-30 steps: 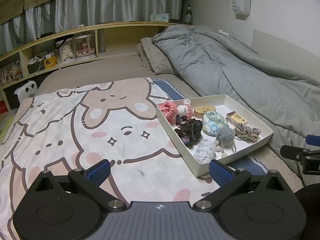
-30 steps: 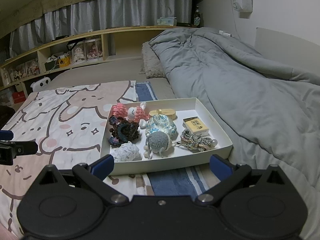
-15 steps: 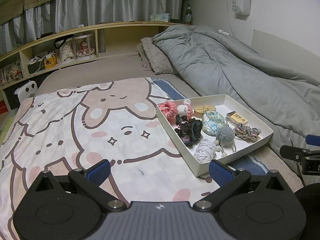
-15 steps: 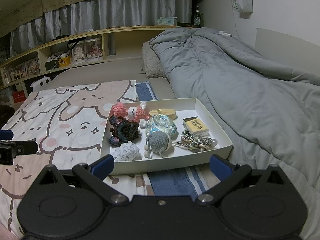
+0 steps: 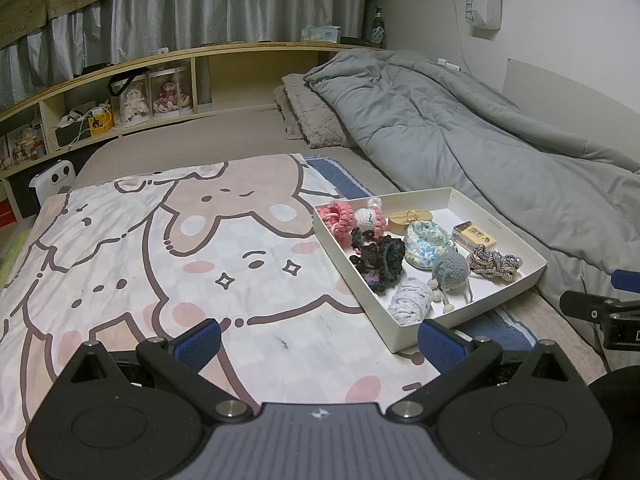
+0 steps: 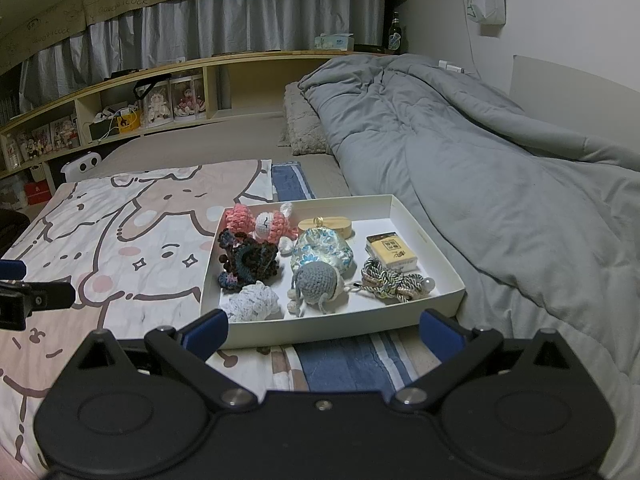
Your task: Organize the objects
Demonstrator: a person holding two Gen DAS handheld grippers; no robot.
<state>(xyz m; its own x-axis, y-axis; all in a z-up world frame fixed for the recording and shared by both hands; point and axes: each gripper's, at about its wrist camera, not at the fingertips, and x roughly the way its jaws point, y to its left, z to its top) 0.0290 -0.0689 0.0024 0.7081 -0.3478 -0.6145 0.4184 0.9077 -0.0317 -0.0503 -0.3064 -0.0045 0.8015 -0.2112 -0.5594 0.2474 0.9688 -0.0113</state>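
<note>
A white shallow box (image 5: 496, 300) (image 6: 416, 208) lies on the bed. It holds several crochet pieces: a pink one (image 6: 240, 218), a dark one (image 6: 248, 258), a white one (image 6: 250, 302), a grey-blue one (image 6: 318, 280), a floral pouch (image 6: 322, 250), a yellow packet (image 6: 390, 250), a braided cord (image 6: 390, 280) and a wooden piece (image 6: 326, 226). My left gripper (image 5: 318, 340) is open and empty above the cartoon sheet, left of the box. My right gripper (image 6: 324, 330) is open and empty at the box's near edge.
A cartoon-print sheet (image 5: 160, 248) covers the bed's left part. A grey duvet (image 6: 480, 152) is heaped on the right, with a pillow (image 6: 302, 136) behind. A wooden shelf (image 6: 140, 96) with dolls and small items runs along the back. A white wall stands on the right.
</note>
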